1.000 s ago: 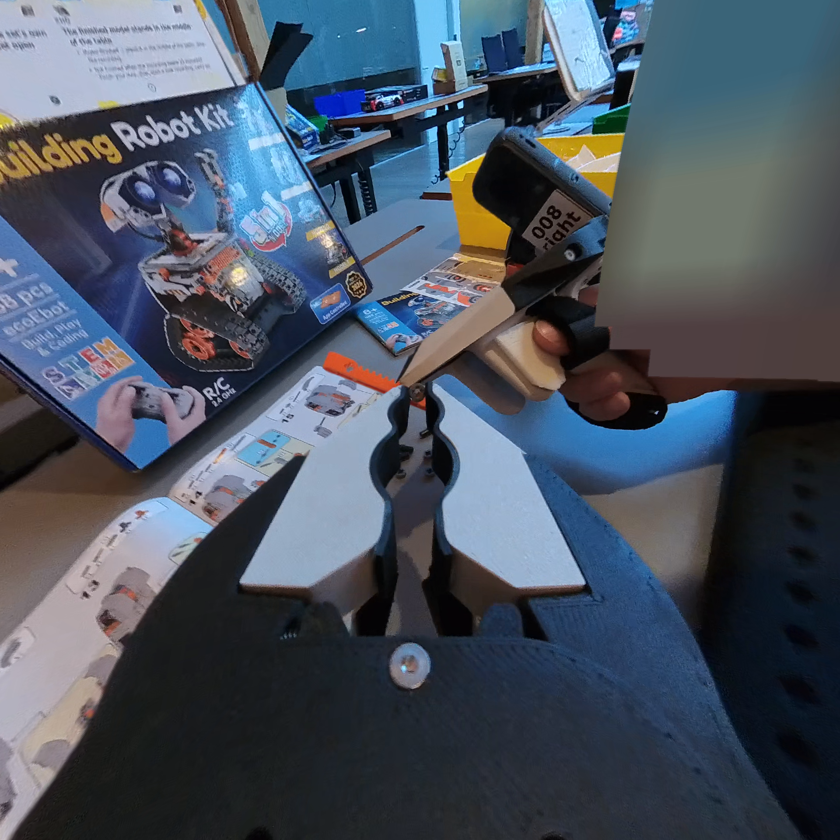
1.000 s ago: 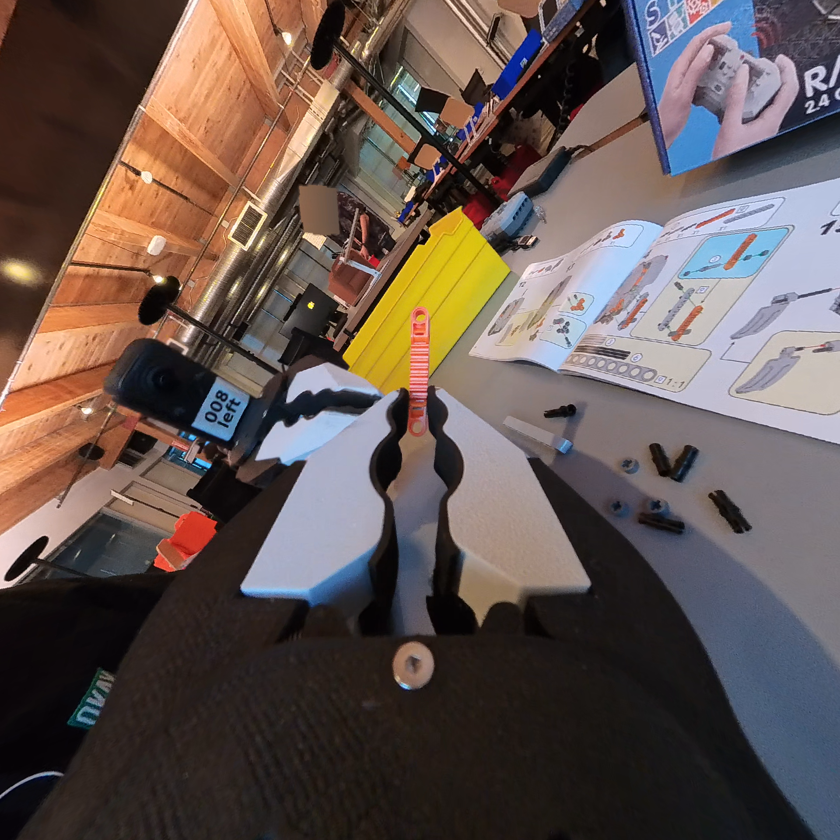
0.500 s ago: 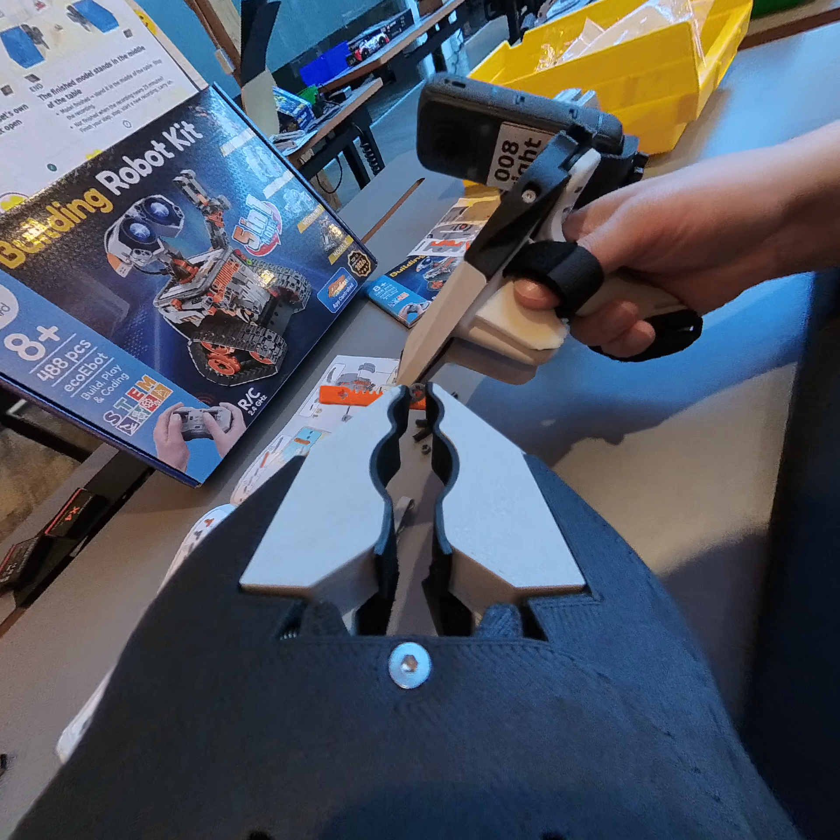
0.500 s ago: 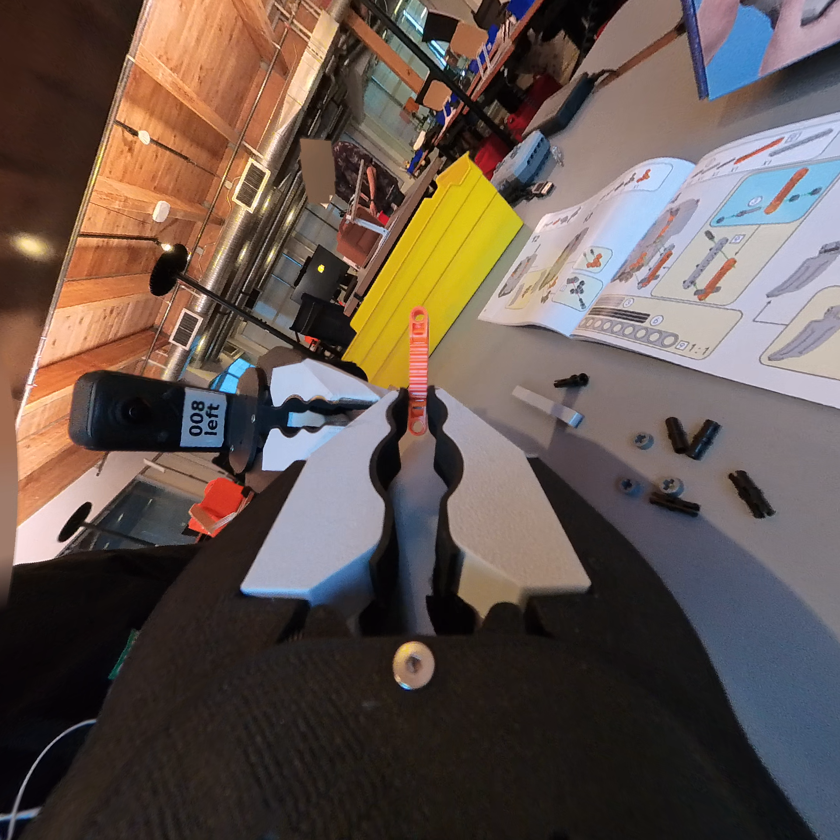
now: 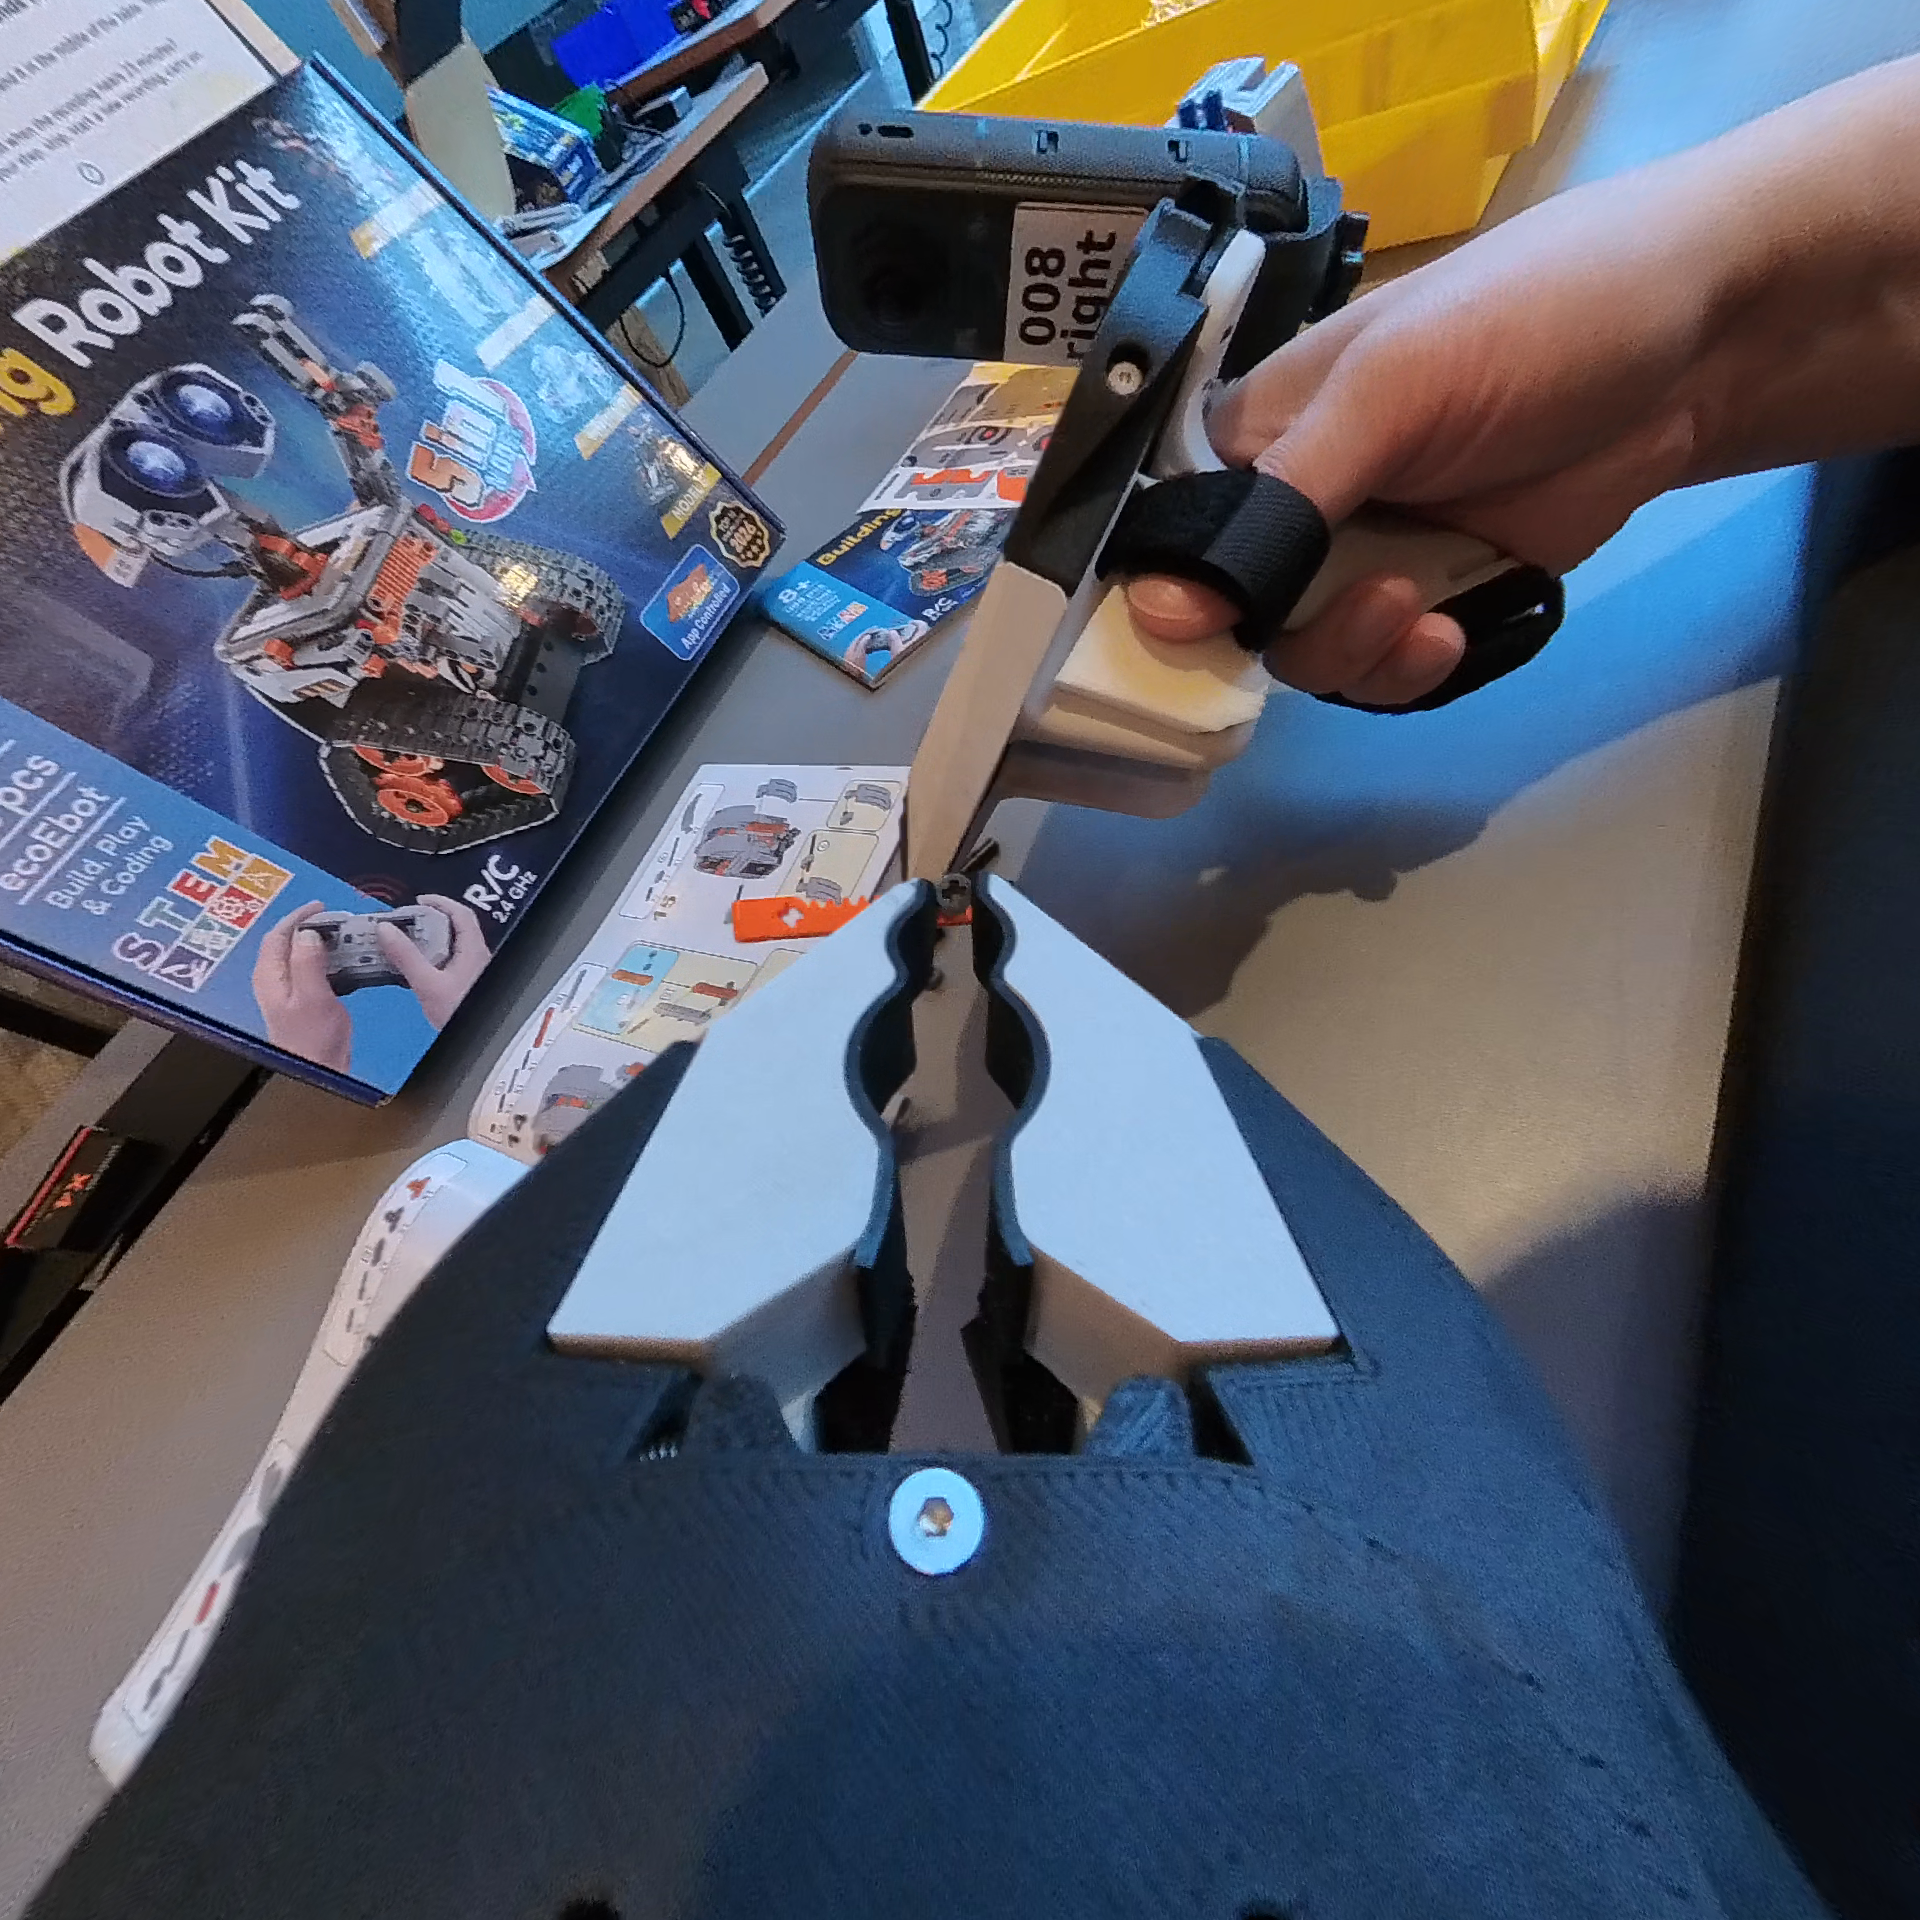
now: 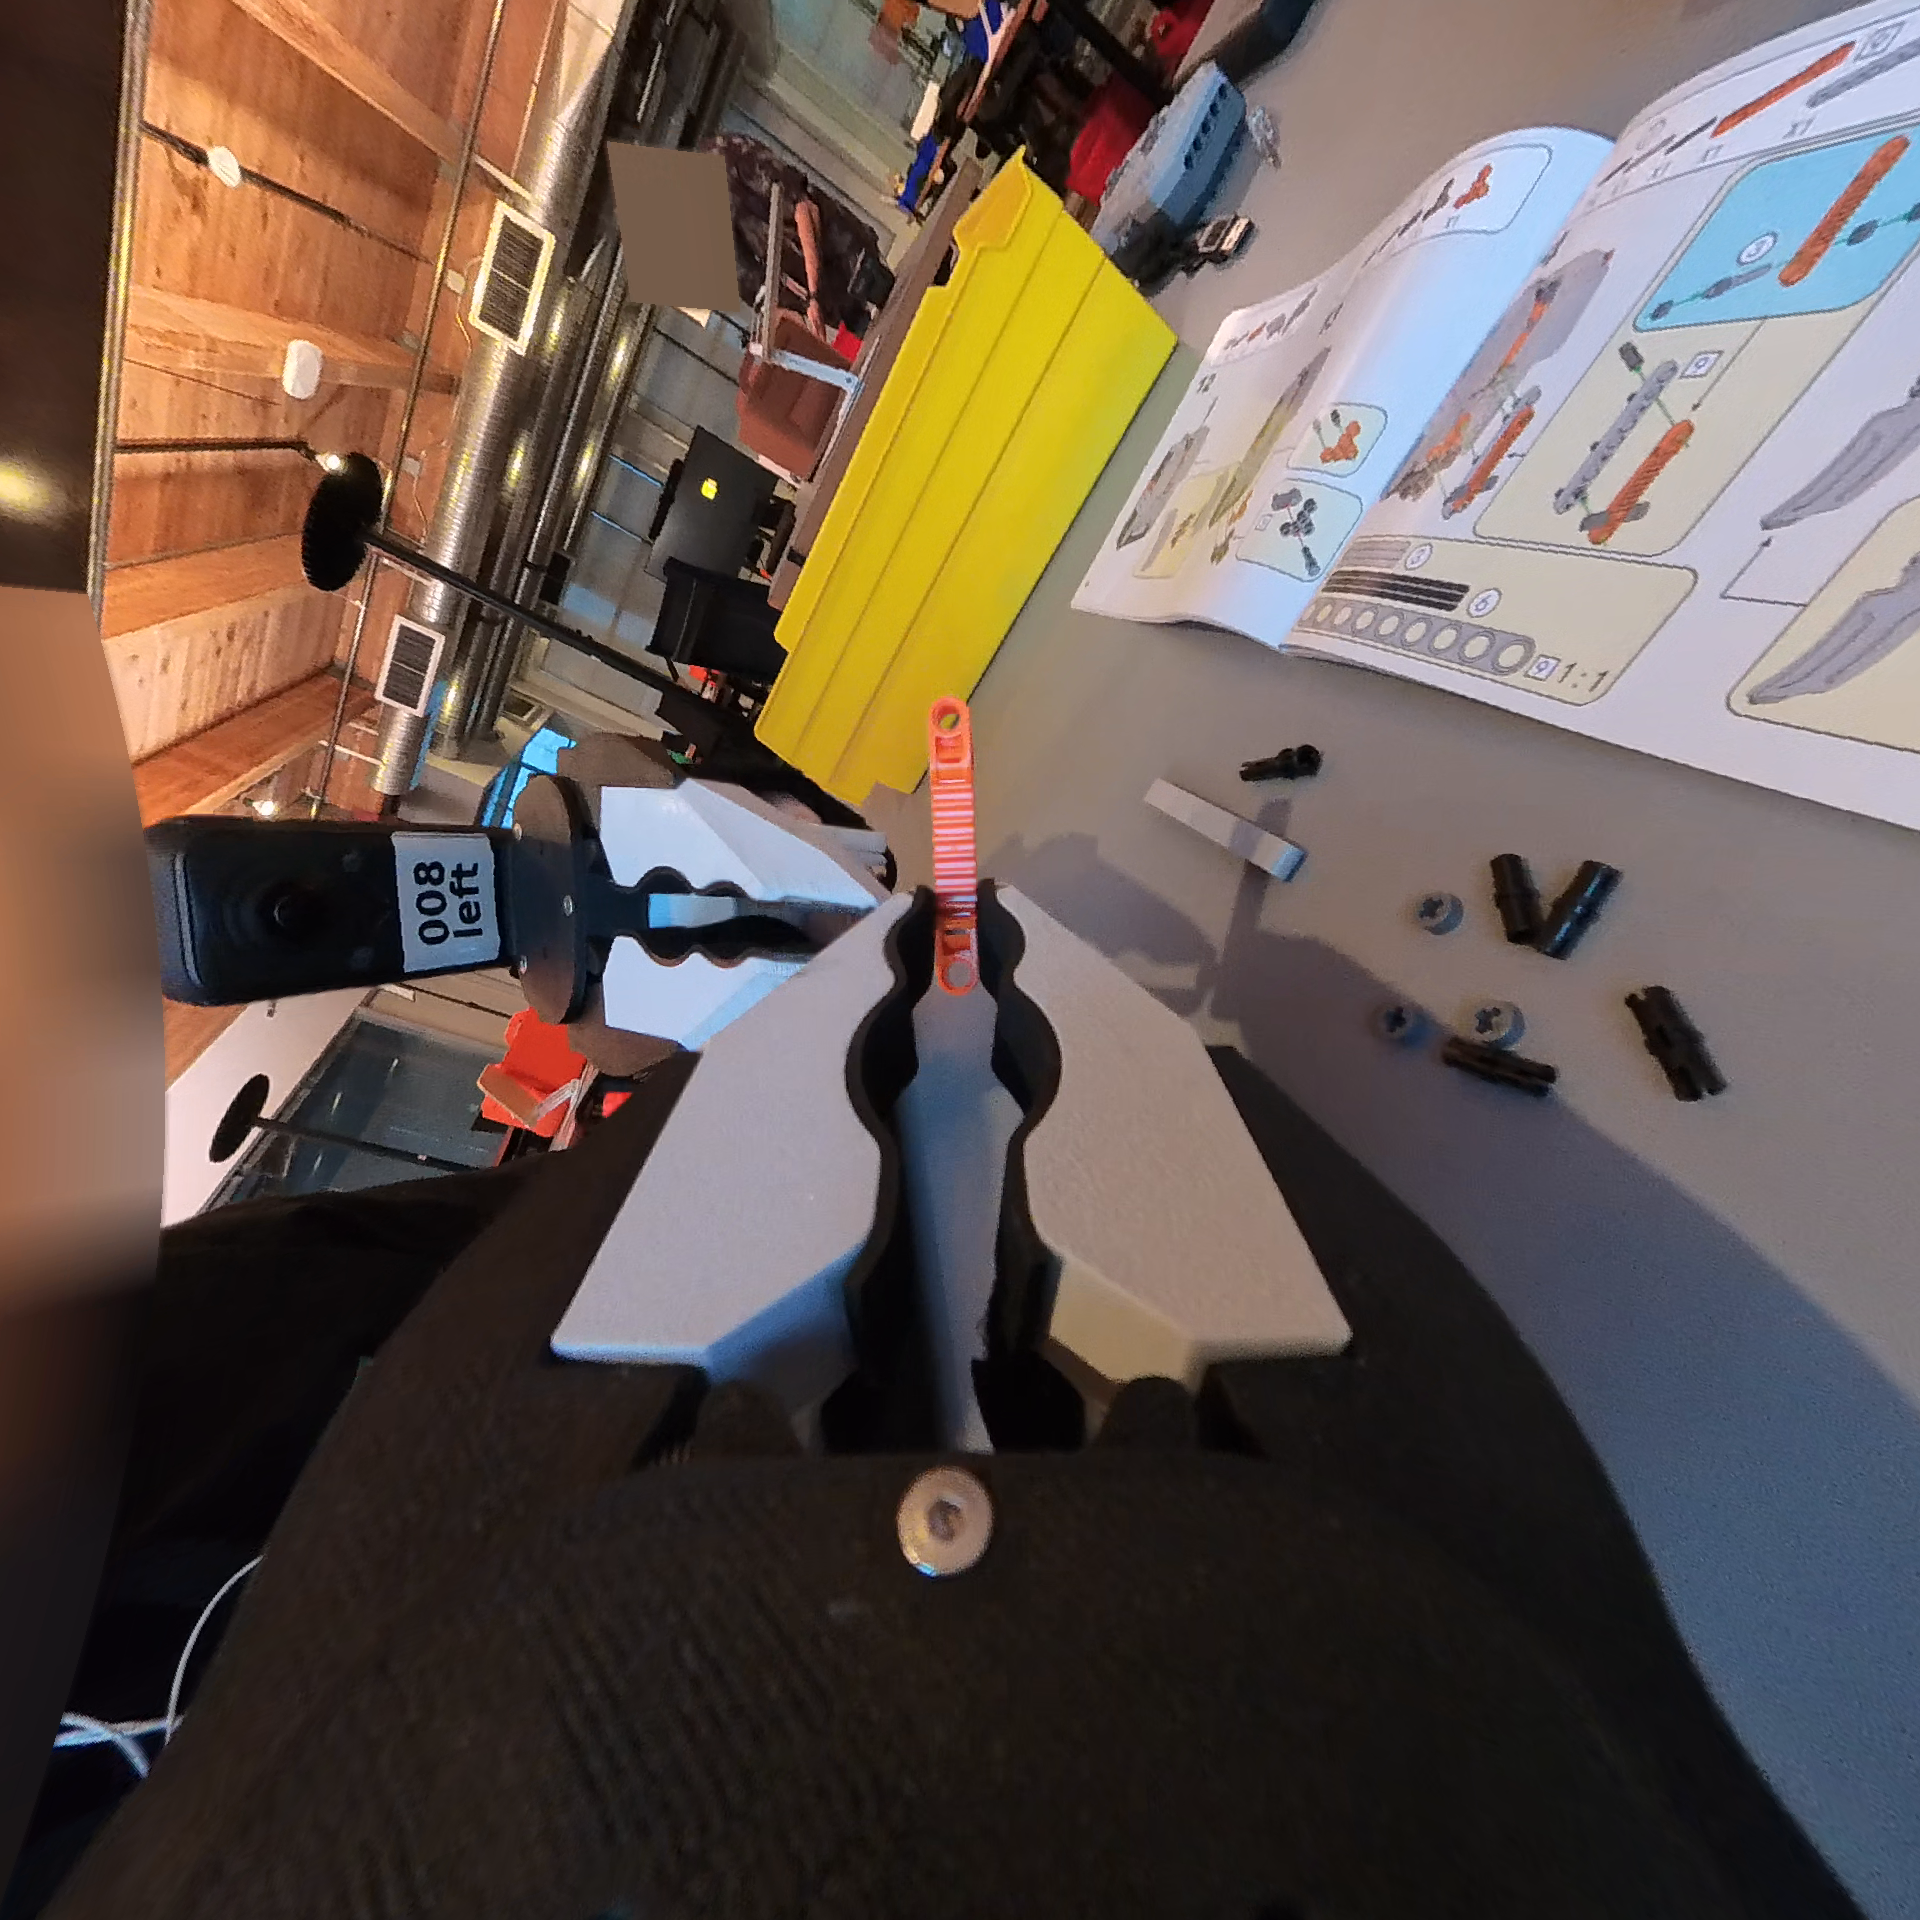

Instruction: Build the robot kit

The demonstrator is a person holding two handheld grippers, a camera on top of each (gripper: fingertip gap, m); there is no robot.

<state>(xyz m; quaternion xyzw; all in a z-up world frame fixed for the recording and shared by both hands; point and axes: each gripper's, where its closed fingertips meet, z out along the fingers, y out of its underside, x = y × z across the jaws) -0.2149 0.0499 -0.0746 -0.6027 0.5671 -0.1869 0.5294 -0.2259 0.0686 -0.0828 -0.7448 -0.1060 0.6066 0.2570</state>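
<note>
Right tool (image 6: 951,914) clamped on one end of orange toothed beam (image 6: 952,821), free end exposed. Left tool (image 5: 948,896) pinches small black pin (image 5: 952,891) touching that beam, above the open manual (image 5: 727,935) on bench (image 5: 1403,987).

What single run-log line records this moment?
left gripper: shut on small black pin | right gripper: shut on orange toothed beam | grippers: tips meeting above grey table

Warm timber ceiling (image 6: 260,343) with a silver duct (image 6: 540,343) overhead, black lamps (image 6: 338,520) hanging, workbenches (image 5: 665,114) further back across the grey table (image 6: 1558,1299)
</note>
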